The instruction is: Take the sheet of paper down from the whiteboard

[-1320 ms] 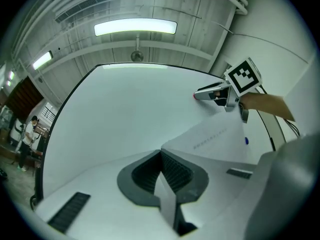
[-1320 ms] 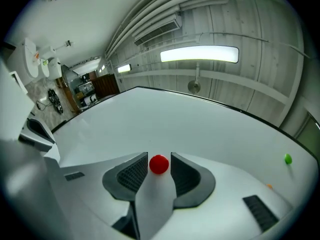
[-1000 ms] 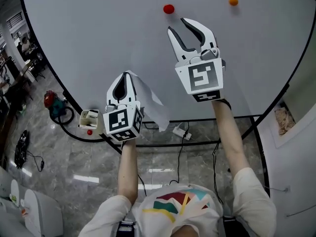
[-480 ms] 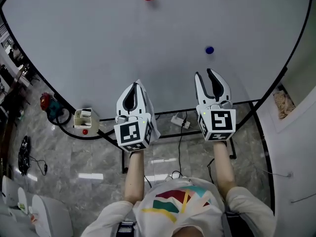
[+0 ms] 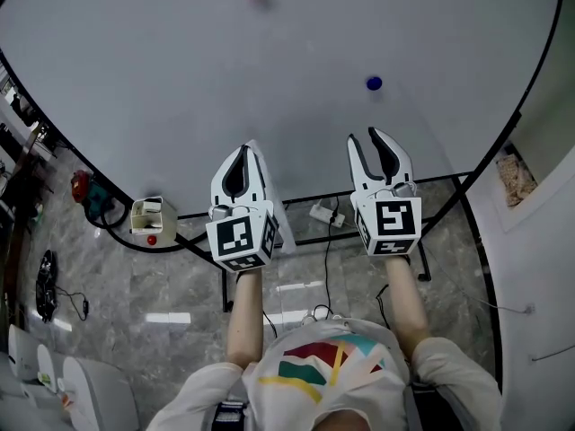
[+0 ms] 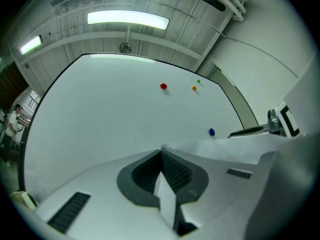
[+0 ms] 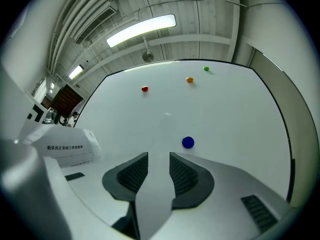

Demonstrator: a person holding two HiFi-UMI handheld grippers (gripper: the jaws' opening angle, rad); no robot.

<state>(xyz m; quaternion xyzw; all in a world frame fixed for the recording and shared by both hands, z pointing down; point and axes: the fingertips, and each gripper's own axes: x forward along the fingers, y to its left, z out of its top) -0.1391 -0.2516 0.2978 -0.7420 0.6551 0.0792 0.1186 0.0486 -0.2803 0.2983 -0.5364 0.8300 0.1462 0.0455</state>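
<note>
Left gripper view, fingers [image 6: 142, 176] clamped on paper [image 6: 166, 202], whiteboard [image 6: 120, 114] behind

The person wore a white, short-sleeved T-shirt [image 5: 328, 373] with a geometric print in red, yellow, teal and dark green. From it, the left gripper [image 5: 243, 153] showed at eleven o'clock and the right gripper [image 5: 365, 137] at one. Both had smooth white shells, dark grey ribbed pads [image 7: 133, 172] and a white cube [image 5: 240, 238] bearing black square markers.
</note>
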